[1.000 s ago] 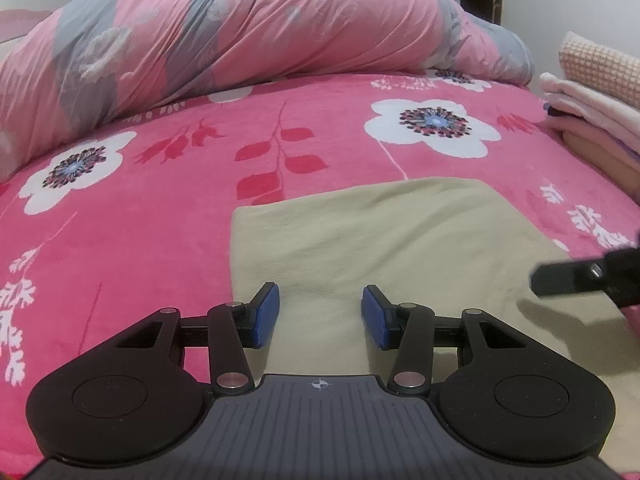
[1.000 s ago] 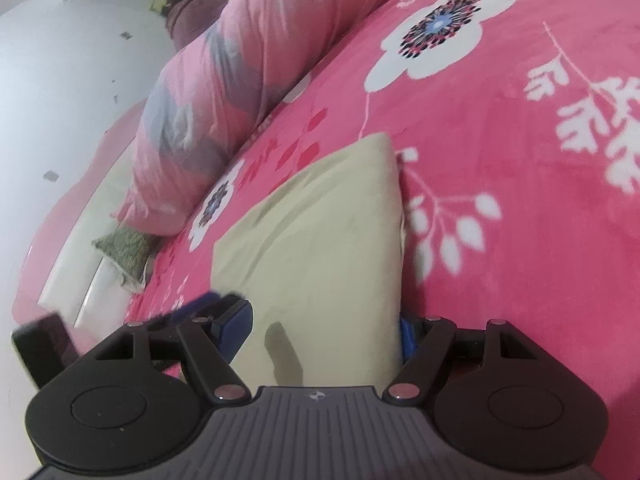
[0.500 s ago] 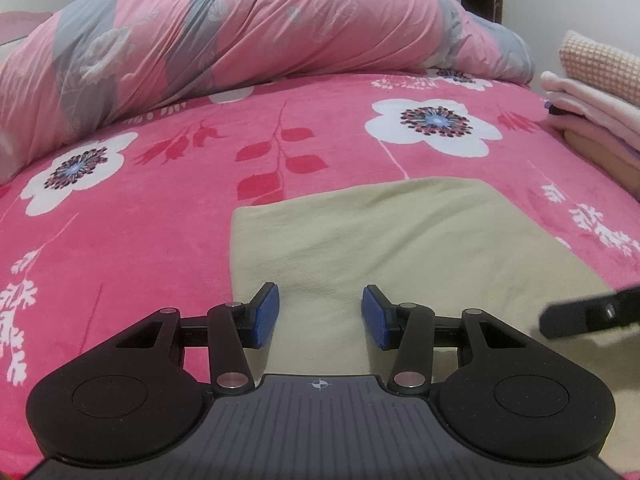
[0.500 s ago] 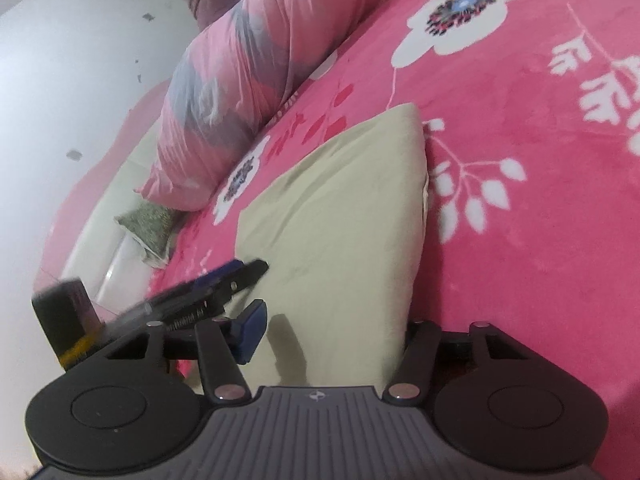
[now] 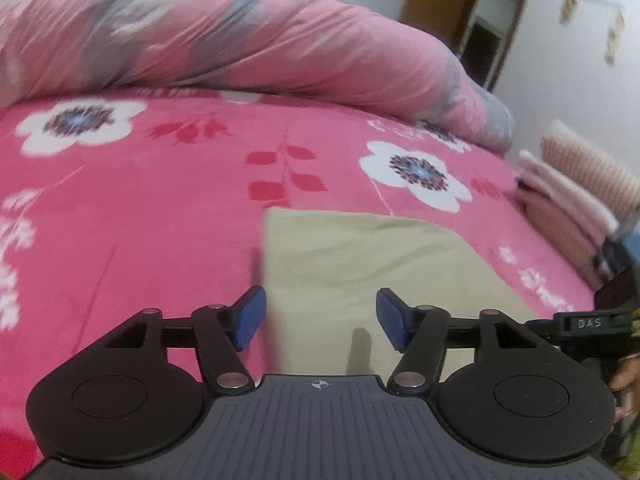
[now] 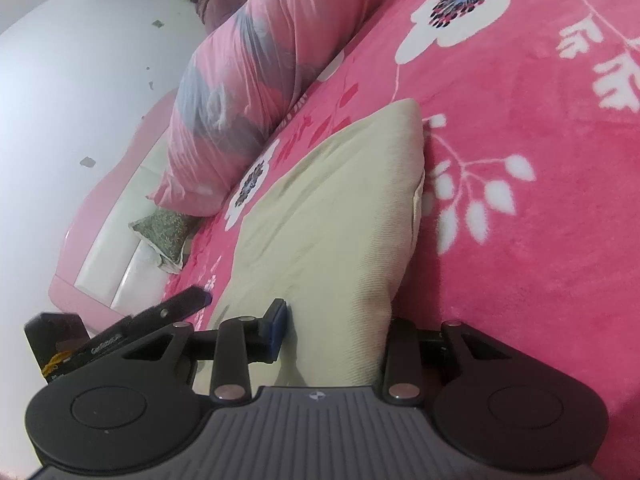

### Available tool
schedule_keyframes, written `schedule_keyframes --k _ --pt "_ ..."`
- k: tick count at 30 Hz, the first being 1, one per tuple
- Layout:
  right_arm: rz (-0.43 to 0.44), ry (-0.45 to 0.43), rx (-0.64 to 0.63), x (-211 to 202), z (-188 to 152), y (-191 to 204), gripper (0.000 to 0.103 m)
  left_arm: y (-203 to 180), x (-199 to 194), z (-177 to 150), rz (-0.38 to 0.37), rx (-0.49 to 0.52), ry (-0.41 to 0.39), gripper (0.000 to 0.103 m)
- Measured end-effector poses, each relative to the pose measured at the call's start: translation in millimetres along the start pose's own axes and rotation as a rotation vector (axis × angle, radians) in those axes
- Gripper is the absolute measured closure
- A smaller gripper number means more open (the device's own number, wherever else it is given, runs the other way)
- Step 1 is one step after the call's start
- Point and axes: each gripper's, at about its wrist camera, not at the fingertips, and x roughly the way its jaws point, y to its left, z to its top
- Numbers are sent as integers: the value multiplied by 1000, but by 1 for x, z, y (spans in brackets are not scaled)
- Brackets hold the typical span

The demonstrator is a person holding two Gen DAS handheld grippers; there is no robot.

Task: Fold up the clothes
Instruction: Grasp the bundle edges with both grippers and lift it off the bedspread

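Note:
A folded beige cloth (image 5: 360, 264) lies flat on the pink floral bed cover (image 5: 140, 220). My left gripper (image 5: 322, 318) hovers over the cloth's near left edge. Its jaws are opening, and the blue pads (image 5: 250, 318) touch nothing. In the right wrist view the beige cloth (image 6: 340, 220) has its thick folded edge bunched between the fingers of my right gripper (image 6: 336, 328). These jaws are closing: the left blue pad (image 6: 278, 328) presses into the cloth, and the other fingertip is hidden under the edge. The left gripper (image 6: 176, 308) shows at that view's lower left.
A rolled pink and grey duvet (image 5: 240, 40) runs along the far side of the bed. Folded clothes (image 5: 568, 200) are stacked at the right edge. A green patterned cushion (image 6: 160, 236) lies by the white headboard (image 6: 120, 272). A person's hand (image 5: 624, 380) holds the right gripper (image 5: 584, 324).
The left gripper has slid left to the cloth's left edge, rolled, and its jaws have widened. The right jaws have narrowed onto the cloth's folded edge.

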Motion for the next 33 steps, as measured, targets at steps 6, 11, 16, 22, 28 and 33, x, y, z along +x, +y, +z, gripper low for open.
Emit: schedule_keyframes --k 6,11,16,22,28,33 --pt "-8 -4 -1 1 0 1 68 37 8 -10 -122 -226 112 35" --pt "-15 -2 2 2 0 2 68 47 23 -19 -225 -310 165 22" --pt "-15 0 5 2 1 3 68 43 35 -14 -306 -314 198 12" --pt "-8 9 11 3 3 0 68 41 57 -6 -395 -347 251 11" --pt "37 44 73 10 18 -10 69 37 79 3 -441 -336 297 11" --pt "70 59 78 16 21 -13 71 35 78 -1 -483 -313 303 15"
